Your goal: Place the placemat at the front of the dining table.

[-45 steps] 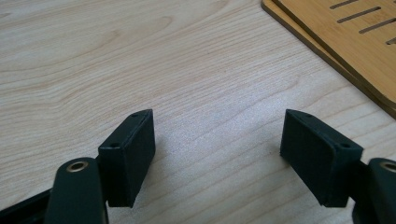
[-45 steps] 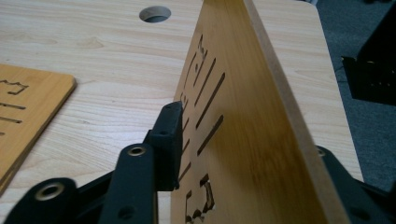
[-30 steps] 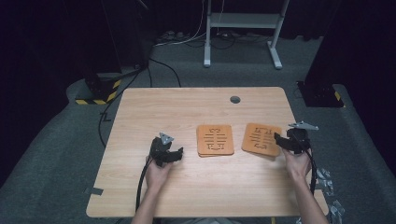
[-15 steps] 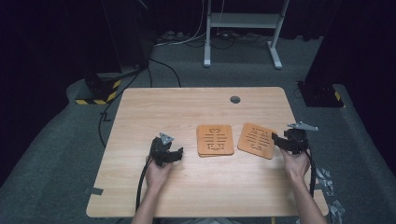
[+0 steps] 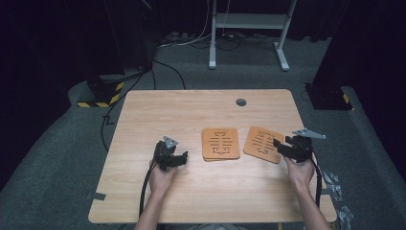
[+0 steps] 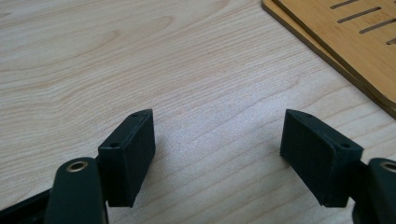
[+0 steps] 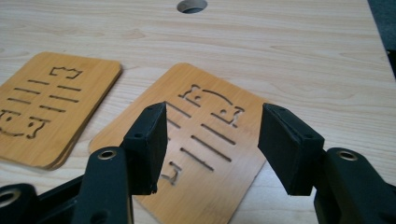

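Observation:
Two slotted bamboo coasters lie on the wooden table (image 5: 191, 110). A stack of coasters (image 5: 220, 143) (image 7: 42, 107) (image 6: 341, 32) sits at the middle. To its right a single coaster (image 5: 261, 141) (image 7: 210, 116) lies flat and turned at an angle. My right gripper (image 5: 278, 145) (image 7: 212, 135) stands open, its jaws over the near right corner of that single coaster, not pinching it. My left gripper (image 5: 181, 157) (image 6: 217, 140) rests left of the stack, open, with bare table between its jaws.
A round cable hole (image 5: 241, 102) (image 7: 191, 4) sits in the table's far right part. Beyond the table are a white stand frame (image 5: 249, 28), a yellow-and-black striped base (image 5: 103, 93) and floor cables. The right table edge is close to my right hand.
My right gripper has edged a little to the left, and the single coaster has slid slightly closer to the stack. The left gripper has stayed put.

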### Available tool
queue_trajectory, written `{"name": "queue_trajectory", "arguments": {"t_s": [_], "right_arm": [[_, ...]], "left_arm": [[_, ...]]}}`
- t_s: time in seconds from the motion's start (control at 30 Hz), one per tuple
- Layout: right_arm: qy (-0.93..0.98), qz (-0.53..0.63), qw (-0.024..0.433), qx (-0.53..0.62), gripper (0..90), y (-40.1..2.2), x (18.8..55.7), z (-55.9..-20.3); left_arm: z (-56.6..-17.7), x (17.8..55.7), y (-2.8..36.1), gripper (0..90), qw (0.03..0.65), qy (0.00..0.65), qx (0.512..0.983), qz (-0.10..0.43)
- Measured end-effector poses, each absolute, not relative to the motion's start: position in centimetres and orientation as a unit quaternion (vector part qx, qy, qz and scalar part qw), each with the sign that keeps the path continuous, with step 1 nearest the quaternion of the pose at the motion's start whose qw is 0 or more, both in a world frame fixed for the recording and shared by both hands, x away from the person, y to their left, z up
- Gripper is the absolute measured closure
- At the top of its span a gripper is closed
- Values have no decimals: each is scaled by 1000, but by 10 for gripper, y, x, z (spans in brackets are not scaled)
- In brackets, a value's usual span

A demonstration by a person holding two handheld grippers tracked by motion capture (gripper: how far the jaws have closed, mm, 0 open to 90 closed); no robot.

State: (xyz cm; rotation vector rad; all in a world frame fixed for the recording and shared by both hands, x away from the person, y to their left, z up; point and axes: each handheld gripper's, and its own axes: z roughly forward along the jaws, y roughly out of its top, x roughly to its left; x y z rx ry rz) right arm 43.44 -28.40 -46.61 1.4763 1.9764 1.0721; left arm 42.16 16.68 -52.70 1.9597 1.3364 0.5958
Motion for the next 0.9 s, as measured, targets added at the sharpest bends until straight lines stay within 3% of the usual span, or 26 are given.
{"name": "queue_trajectory", "arguments": {"t_s": [0.9], "right_arm": [[784,360,193,467,412,-229,385,-521]], "left_arm": [[-527,421,167,264,341,515,753,230]]}}
